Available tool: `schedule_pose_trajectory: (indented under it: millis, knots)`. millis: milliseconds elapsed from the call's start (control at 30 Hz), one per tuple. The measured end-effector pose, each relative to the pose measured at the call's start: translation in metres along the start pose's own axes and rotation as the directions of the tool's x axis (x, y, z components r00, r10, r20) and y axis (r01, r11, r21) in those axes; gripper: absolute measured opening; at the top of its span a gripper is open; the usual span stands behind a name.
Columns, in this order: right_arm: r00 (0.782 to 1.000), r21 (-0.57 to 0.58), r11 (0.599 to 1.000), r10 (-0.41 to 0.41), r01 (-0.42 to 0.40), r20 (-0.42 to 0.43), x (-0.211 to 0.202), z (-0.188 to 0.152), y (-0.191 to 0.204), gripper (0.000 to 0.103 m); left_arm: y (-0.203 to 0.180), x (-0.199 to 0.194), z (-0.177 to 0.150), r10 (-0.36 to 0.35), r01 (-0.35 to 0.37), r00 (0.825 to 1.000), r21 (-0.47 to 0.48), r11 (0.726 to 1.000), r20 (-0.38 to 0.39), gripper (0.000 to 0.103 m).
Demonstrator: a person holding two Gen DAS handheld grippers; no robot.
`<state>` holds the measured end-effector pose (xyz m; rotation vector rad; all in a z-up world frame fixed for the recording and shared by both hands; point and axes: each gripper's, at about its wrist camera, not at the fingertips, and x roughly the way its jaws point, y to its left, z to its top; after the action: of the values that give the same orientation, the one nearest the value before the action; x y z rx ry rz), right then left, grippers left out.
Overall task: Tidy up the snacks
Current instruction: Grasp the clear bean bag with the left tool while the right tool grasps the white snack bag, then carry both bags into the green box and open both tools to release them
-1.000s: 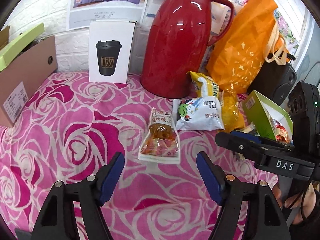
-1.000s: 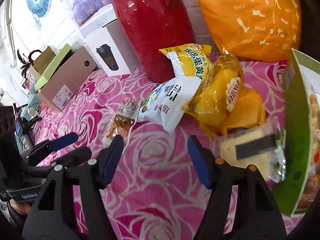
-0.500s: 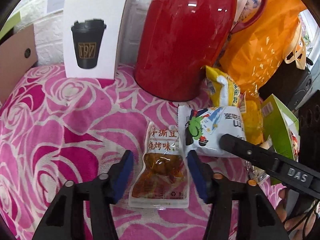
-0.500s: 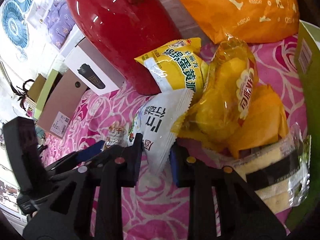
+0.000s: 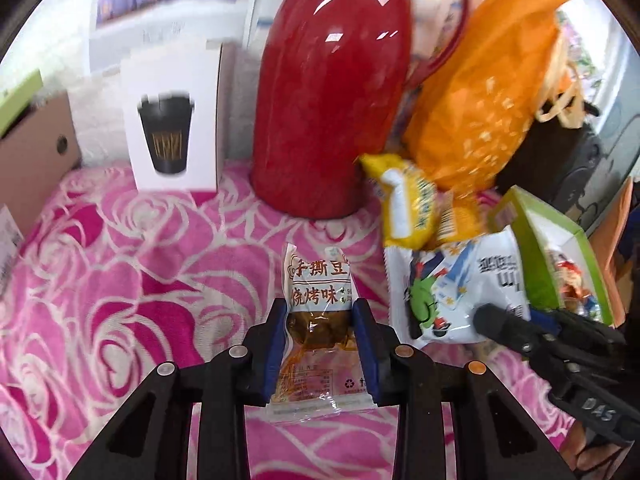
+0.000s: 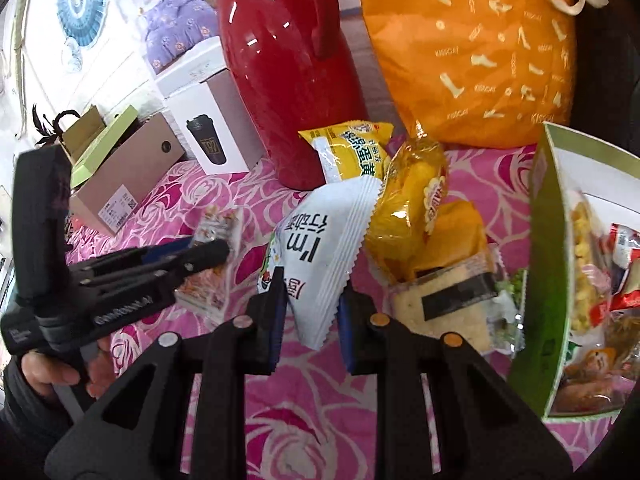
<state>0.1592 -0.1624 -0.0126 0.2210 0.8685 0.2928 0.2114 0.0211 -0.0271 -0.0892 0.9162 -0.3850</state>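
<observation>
We have our left gripper (image 5: pixel 320 344) pinching the clear tofu packet (image 5: pixel 318 312) and our right gripper (image 6: pixel 312 316) pinching the white packet (image 6: pixel 324 256) — both just lifted, we judge. Right of it, the green box (image 6: pixel 540 264) already holds snacks; the yellow packets (image 6: pixel 404 196) ahead are left.

The clear snack pouch (image 5: pixel 318 322) carries the Chinese characters "手撕豆" above "烧烤味" and a recycling symbol near its lower edge. The white snack packet (image 6: pixel 324 256) bears "I'm" beside Chinese characters, seen inverted. The orange bag (image 6: pixel 472 52) repeats the brand "KISSCAT" among shoe motifs. The right claw (image 5: pixel 600 414) handle, in the left wrist view, is marked "DAS". Lettering on the yellow packet (image 6: pixel 352 152) is only partly legible.
</observation>
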Motion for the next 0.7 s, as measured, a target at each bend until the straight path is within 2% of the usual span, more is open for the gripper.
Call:
schedule_pose_trajectory:
  millis: [267,400,533,700]
  knots:
    - [0.995,0.023,1.0,-0.015,0.013,0.1,-0.06,-0.005,-0.008,0.024,-0.041,-0.055,0.008,-0.051,0.048,0.995,0.042,0.998,0.08,0.033]
    - [0.986,0.029,0.998,-0.055,0.051,0.16,-0.095,-0.01,-0.018,0.024,-0.073,-0.076,0.008,-0.111,0.103,0.988,0.083,0.991,0.107,0.033]
    - [0.972,0.057,0.994,-0.108,0.098,0.207,-0.125,-0.018,-0.038,0.024,-0.11,-0.082,0.007,-0.158,0.143,0.982,0.132,0.981,0.106,0.033]
    - [0.949,0.158,0.973,-0.204,0.168,0.242,-0.162,-0.034,-0.085,0.024,-0.161,-0.072,0.006,-0.213,0.196,0.974,0.201,0.96,0.072,0.033]
